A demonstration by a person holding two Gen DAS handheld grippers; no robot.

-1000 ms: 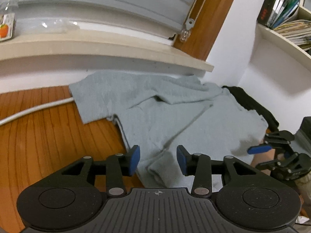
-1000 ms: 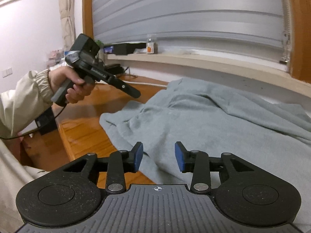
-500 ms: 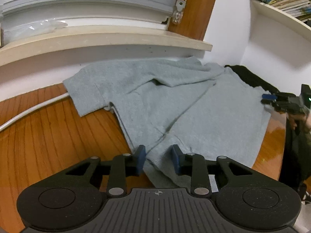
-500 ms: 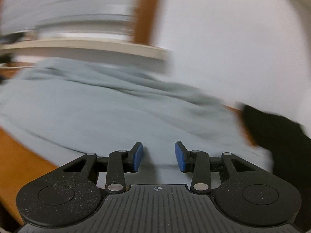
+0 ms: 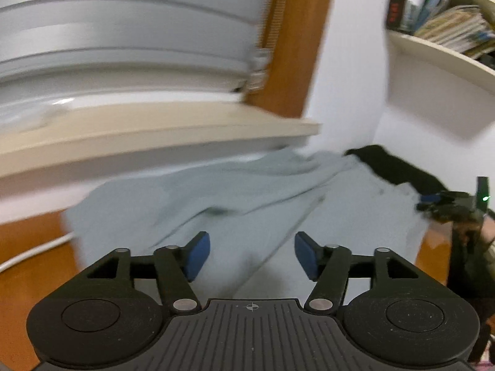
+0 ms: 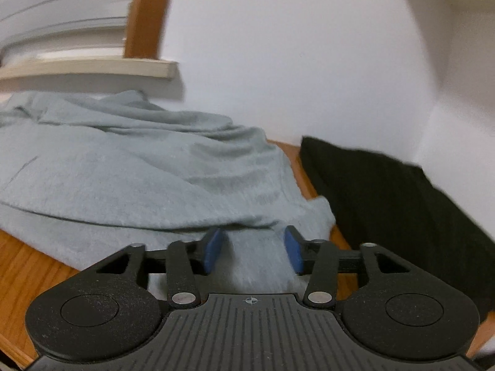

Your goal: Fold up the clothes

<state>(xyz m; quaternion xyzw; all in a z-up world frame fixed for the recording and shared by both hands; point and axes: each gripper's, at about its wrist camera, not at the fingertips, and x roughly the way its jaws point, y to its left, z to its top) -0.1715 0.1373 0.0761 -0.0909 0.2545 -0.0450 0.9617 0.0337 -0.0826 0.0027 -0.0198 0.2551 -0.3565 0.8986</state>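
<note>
Opening, left gripper (image 5: pixel 252 255) fingers (image 5: pixel 198 256) stand wide over near part of grey shirt (image 5: pixel 278 204); cloth below gap, pads not pressing it. Right gripper (image 6: pixel 252 250) fingers (image 6: pixel 212 249) also opening, shirt's near corner lies between them, not pinched. One grey shirt, rumpled, spread on wooden counter (image 6: pixel 21 266). One black garment (image 6: pixel 402 204) just beside shirt, right side. Beyond: window ledge (image 5: pixel 154 130), wall shelf (image 5: pixel 439 52) with books; spine lettering too blurred to read.

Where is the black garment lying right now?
In the right wrist view, the black garment lies at the right on the wooden surface, against the white wall, beside the grey shirt and near the shirt's right edge.
</note>
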